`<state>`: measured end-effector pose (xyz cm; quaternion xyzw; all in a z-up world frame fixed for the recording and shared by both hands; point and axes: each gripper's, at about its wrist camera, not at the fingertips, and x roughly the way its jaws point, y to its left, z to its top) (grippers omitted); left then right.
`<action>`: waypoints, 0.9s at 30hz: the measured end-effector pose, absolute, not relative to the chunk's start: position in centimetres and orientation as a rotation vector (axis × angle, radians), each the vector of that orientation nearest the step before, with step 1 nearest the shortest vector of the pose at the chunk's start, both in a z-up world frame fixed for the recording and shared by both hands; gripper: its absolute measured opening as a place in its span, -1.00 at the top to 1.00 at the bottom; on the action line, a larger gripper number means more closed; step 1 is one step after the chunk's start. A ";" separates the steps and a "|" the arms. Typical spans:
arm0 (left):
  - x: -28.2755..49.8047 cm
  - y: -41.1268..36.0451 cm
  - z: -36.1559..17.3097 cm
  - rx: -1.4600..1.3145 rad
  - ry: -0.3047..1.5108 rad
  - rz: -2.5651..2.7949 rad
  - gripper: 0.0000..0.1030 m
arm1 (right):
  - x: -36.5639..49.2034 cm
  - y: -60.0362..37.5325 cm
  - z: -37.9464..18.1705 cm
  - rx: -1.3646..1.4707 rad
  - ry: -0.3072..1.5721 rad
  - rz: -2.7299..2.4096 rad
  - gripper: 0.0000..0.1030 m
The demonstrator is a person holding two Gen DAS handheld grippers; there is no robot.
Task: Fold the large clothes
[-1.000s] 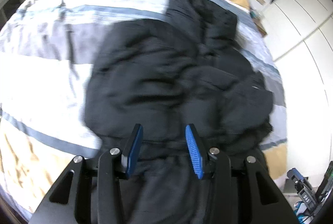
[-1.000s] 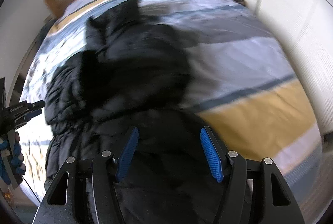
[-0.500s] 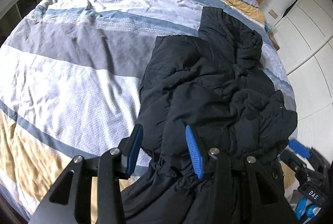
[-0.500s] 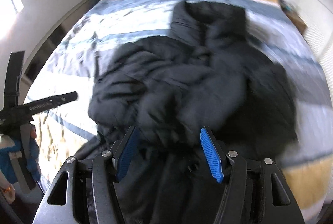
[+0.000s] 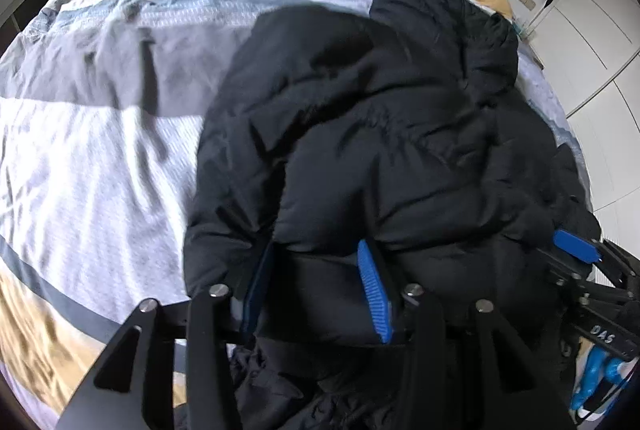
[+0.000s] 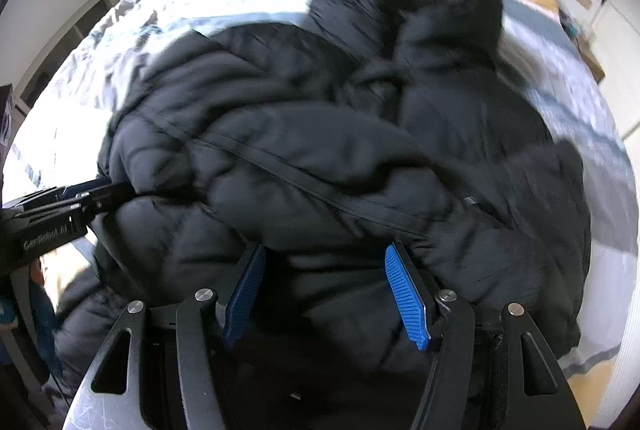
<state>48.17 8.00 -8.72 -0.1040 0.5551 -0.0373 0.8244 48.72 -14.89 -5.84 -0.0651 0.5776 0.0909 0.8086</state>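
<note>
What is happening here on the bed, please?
A person is folding a black puffer jacket that lies bunched on a striped duvet. The person holds one hand-held gripper in each hand. The left hand-held gripper has its jaws around a fold at the jacket's near edge and they have just been opening. The right hand-held gripper stands over the near edge too, jaws apart with padding between them. The jacket is still rumpled, not yet folded neatly.

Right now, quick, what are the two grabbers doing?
Left gripper: black jacket between its pads, jaws just been opening; grip cannot be told.
Right gripper: black jacket between its pads; held or not cannot be told.
</note>
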 end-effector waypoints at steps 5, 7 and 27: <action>47.6 7.2 -9.8 -0.186 1.193 -0.089 -0.04 | 47.0 -17.2 -6.5 -0.133 1.246 0.196 -0.19; 47.5 7.3 -9.7 -0.187 1.199 -0.090 -0.05 | 46.4 -18.5 -6.5 -0.091 1.257 0.174 -0.20; 52.9 6.9 -4.9 -0.107 1.090 -0.127 -0.06 | 50.7 -14.7 -1.9 -0.107 1.124 0.277 -0.20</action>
